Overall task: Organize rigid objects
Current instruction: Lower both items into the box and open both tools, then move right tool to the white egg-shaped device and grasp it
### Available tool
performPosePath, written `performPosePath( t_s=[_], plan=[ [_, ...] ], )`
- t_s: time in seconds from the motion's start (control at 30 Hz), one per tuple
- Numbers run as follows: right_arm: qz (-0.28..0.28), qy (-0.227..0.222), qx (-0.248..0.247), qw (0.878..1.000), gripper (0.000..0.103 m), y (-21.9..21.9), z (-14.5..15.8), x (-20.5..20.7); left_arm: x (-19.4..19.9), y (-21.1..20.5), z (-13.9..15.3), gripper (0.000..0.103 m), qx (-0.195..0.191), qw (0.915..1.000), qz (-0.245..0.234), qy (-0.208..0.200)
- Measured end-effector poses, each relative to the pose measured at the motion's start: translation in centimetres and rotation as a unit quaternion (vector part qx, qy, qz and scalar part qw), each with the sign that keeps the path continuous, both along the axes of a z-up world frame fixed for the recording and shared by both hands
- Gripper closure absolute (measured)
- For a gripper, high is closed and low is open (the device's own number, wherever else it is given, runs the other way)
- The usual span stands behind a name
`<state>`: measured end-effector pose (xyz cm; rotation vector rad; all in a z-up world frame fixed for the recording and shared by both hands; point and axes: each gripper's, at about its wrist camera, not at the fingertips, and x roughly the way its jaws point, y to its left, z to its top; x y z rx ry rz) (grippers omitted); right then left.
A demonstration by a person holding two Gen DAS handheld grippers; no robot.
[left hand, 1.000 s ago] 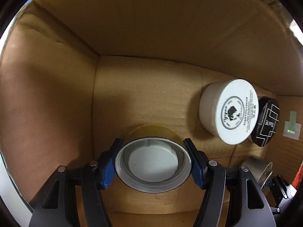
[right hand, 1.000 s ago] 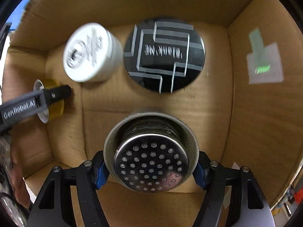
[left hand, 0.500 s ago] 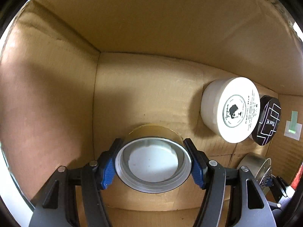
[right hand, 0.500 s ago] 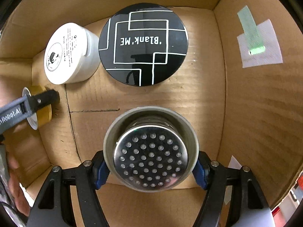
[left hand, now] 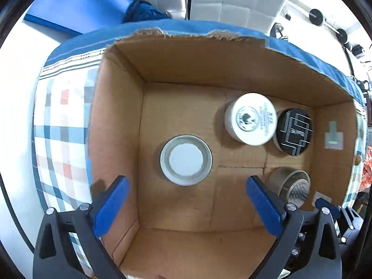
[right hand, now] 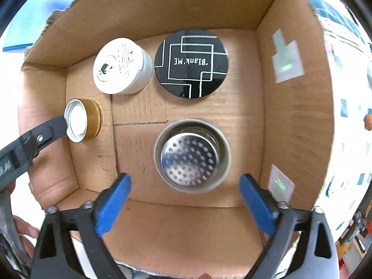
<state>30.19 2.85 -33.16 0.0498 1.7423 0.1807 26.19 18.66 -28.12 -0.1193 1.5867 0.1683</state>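
Kid: Both grippers let go and pulled up! The left gripper has its jaws apart, and so does the right gripper.

Mom: So the gold jar and metal strainer cup sit in the cardboard box, beside 2 other tins.

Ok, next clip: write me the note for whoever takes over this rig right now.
Left tool: open, holding nothing, above the cardboard box.
Right tool: open, holding nothing, also above the box.
In the box, all on its floor: amber jar with its white lid up; perforated steel cup; white cream jar; black Blank ME tin beside the cream jar.
Done: four items sit in the box, and neither tool touches any of them.
Left: no other loose items show in either view, so check the checked cloth around the box for anything not yet packed.
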Motion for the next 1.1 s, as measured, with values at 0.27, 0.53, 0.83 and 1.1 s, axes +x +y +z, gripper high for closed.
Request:
performPosePath(
  t_s=[0.27,0.53,0.83,1.1],
  plan=[
    [0.01,-0.026,0.011,1.0,0.0,-1.4,4.4,-3.1,-2.1,0.3,3.6,0.0,-0.021,0.9993,0.014,-0.028],
    [0.036,-0.072,0.021,0.997,0.0,-0.5,8.5,-7.0,-4.8,-1.0,7.4,0.0,-0.034,0.9976,0.011,-0.06],
    [0.06,-0.114,0.04,0.991,0.0,-1.4,13.3,-10.0,-7.5,-3.1,11.0,0.0,-0.043,0.9953,0.004,-0.087],
    [0.029,-0.129,0.053,0.99,0.0,-7.2,15.7,-10.8,-7.2,-8.4,13.9,0.0,-0.063,0.9897,-0.021,-0.127]
  ],
)
